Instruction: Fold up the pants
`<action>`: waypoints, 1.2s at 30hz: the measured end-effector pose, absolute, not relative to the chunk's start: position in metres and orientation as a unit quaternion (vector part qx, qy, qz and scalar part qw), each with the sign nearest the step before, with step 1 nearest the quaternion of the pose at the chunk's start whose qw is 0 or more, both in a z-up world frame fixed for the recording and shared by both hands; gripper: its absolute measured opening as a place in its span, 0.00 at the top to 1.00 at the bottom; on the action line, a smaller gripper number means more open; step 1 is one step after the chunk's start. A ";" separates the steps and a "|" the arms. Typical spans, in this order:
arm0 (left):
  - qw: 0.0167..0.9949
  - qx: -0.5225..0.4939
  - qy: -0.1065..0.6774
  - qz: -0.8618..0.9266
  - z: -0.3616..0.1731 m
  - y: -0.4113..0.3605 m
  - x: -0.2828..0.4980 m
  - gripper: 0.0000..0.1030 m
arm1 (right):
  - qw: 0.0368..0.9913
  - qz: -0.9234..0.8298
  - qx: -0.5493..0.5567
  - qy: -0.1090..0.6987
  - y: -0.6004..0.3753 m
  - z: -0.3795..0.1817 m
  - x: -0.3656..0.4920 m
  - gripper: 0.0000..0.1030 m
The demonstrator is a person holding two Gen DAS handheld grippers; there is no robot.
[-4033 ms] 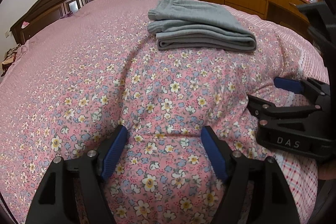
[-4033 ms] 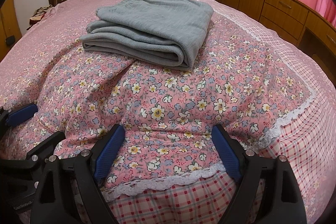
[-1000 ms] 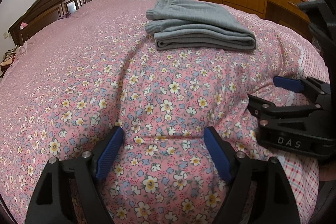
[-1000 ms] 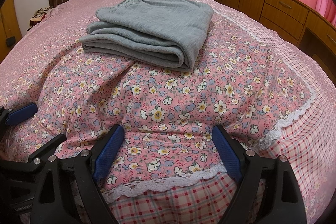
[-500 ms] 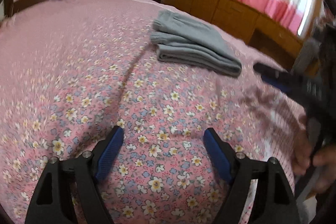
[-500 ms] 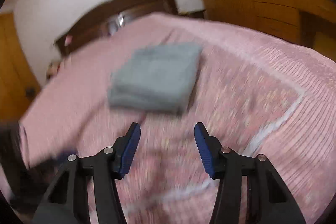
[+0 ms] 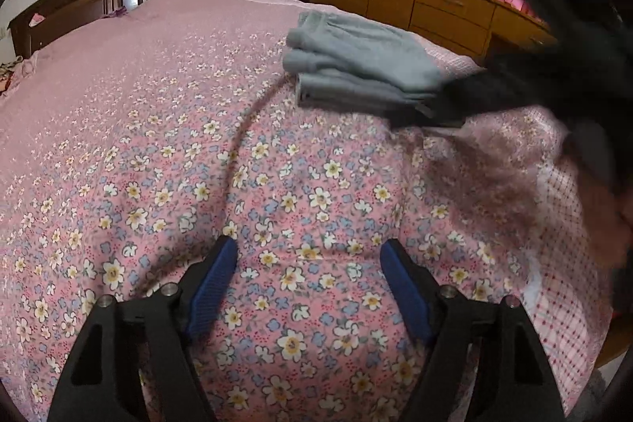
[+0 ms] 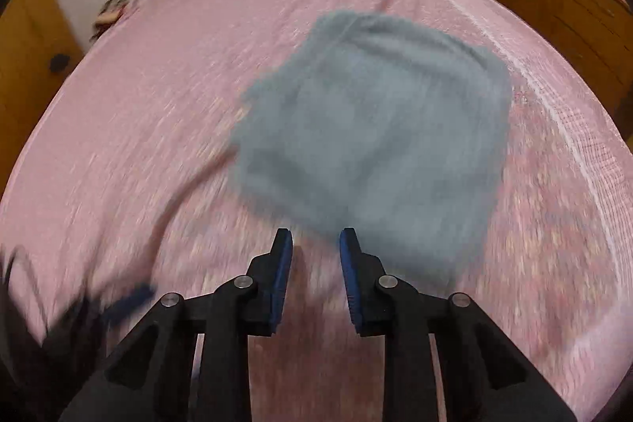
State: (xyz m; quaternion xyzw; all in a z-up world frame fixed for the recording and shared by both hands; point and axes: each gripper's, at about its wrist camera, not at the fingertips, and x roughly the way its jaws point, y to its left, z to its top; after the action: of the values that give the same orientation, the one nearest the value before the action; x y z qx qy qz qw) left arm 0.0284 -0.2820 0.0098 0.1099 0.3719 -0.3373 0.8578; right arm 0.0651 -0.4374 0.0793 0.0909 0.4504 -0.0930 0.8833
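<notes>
Pants sit folded at 12 o'clock — right gripper closing narrow on nothing, left gripper wide, empty.

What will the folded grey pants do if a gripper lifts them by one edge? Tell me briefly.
The folded grey pants are soft knit cloth in stacked layers, so they would probably sag and unfold rather than lift as a block. They look light for their bulk. Pushed across the floral bedspread, they would likely bunch or drag it into wrinkles rather than slide, since both are yielding fabric.
</notes>
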 end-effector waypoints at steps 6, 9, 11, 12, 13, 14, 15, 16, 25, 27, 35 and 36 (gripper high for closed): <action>0.858 0.112 0.373 -0.335 0.009 -0.290 0.020 0.22 | 0.884 -0.201 0.088 0.412 -0.445 0.060 -0.003 0.65; 0.859 0.122 0.371 -0.330 0.009 -0.295 0.016 0.21 | 0.887 -0.206 0.098 0.401 -0.444 0.038 -0.003 0.64; 0.859 0.122 0.373 -0.329 0.009 -0.298 0.017 0.21 | 0.887 -0.212 0.098 0.399 -0.443 0.036 0.005 0.63; 0.859 0.122 0.374 -0.328 0.010 -0.298 0.018 0.21 | 0.886 -0.216 0.088 0.401 -0.441 0.036 0.008 0.63; 0.859 0.124 0.375 -0.328 0.010 -0.301 0.018 0.21 | 0.885 -0.221 0.073 0.404 -0.438 0.036 0.012 0.63; 0.858 0.125 0.375 -0.327 0.011 -0.303 0.019 0.20 | 0.884 -0.225 0.061 0.405 -0.434 0.036 0.016 0.63; 0.859 0.126 0.375 -0.326 0.010 -0.303 0.021 0.20 | 0.884 -0.227 0.057 0.405 -0.431 0.036 0.019 0.62; 0.859 0.125 0.375 -0.326 0.010 -0.304 0.021 0.20 | 0.885 -0.226 0.059 0.403 -0.430 0.036 0.022 0.62; 0.859 0.121 0.379 -0.324 0.009 -0.307 0.022 0.19 | 0.892 -0.207 0.104 0.388 -0.443 0.029 0.021 0.61; 0.859 0.120 0.379 -0.324 0.010 -0.304 0.025 0.19 | 0.893 -0.206 0.106 0.387 -0.442 0.029 0.022 0.61; 0.859 0.117 0.379 -0.324 0.010 -0.303 0.030 0.19 | 0.893 -0.206 0.107 0.385 -0.444 0.029 0.017 0.61; 0.859 0.117 0.380 -0.324 0.010 -0.303 0.030 0.19 | 0.893 -0.206 0.107 0.385 -0.443 0.028 0.018 0.61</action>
State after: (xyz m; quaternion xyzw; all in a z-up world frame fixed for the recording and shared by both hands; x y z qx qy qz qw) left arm 0.0299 -0.3029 0.0099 0.1174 0.3795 -0.3240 0.8586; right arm 0.0182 -0.4435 0.0283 0.1071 0.3851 -0.2061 0.8932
